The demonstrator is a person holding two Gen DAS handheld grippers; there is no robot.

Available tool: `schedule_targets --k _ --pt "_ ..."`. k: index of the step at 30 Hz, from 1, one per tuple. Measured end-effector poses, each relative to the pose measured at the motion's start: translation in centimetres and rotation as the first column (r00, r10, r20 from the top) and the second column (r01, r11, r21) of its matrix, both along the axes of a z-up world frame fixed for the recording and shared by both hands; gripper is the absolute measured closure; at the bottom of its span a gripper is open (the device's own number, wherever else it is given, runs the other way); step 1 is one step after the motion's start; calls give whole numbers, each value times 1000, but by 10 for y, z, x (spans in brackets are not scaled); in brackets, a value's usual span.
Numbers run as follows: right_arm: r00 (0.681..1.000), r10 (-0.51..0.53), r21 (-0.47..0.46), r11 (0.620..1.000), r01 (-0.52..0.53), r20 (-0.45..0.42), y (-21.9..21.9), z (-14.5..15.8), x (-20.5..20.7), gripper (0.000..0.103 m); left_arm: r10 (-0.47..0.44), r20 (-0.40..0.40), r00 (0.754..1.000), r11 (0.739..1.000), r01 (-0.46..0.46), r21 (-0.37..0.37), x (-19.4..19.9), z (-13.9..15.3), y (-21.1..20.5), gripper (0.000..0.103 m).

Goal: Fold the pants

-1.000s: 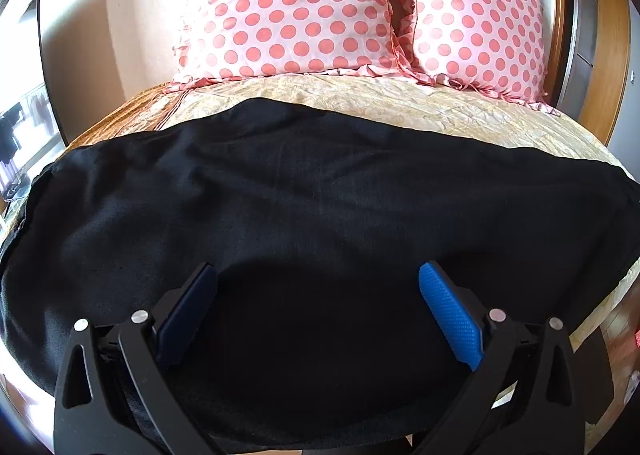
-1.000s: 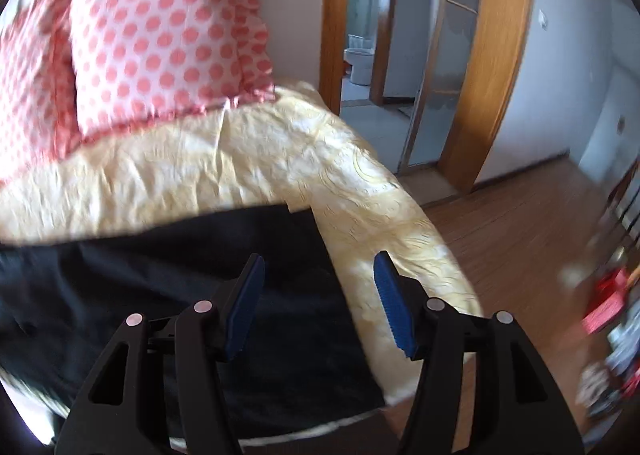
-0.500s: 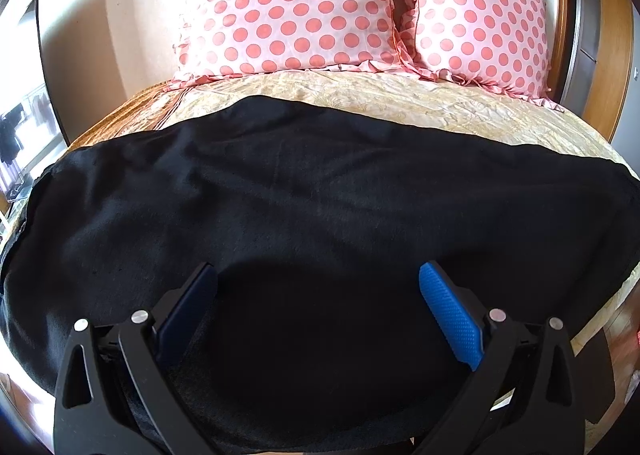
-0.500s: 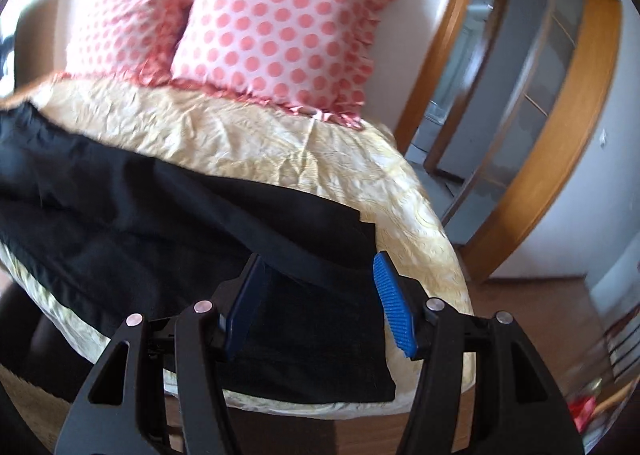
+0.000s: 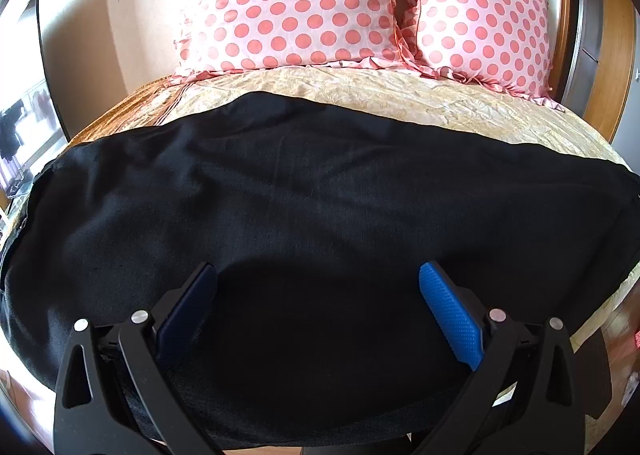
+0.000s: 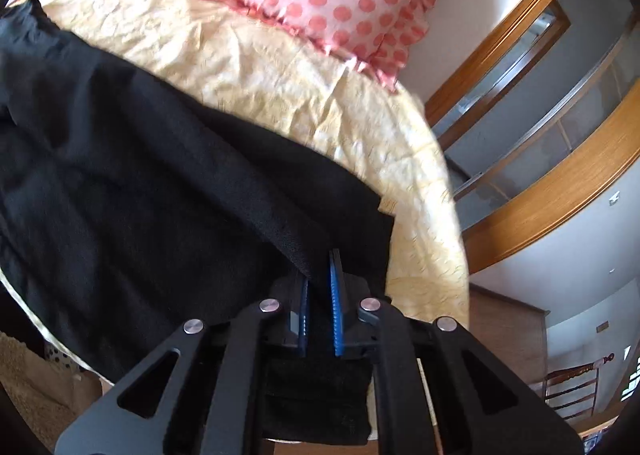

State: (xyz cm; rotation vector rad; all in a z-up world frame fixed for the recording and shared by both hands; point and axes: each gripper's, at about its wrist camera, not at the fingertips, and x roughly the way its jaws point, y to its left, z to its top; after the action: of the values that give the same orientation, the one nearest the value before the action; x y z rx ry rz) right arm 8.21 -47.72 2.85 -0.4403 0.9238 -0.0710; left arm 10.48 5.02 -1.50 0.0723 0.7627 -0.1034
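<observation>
Now black pants [image 5: 320, 195] lie spread flat, one edge pinched.

We see bright daylight in both views. On the left wrist view the wall [image 5: 120, 27] at far left glows almost white, and the black pants [image 5: 320, 195] swallow detail, showing only faint creases. A soft shadow darkens the gap between the two pillows [image 5: 400, 3]. The picture is sharp, with dark vignetting in the corners and a strongly bowed bed edge. On the right wrist view the bedspread [image 6: 280, 67] is washed pale, its right edge smeared by motion blur, and the door frame [image 6: 560, 191] curves heavily.
</observation>
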Motion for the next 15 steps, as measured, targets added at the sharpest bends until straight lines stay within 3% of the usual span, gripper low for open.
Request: schedule_targets --k 7,15 --pt "977 52 -47 998 -43 207 30 108 -47 95 -19 3 1000 1000 19 -12 -1 0 2 2" --pt "958 124 -119 988 -96 259 77 187 -105 95 -41 19 999 998 42 -41 -4 0 5 2"
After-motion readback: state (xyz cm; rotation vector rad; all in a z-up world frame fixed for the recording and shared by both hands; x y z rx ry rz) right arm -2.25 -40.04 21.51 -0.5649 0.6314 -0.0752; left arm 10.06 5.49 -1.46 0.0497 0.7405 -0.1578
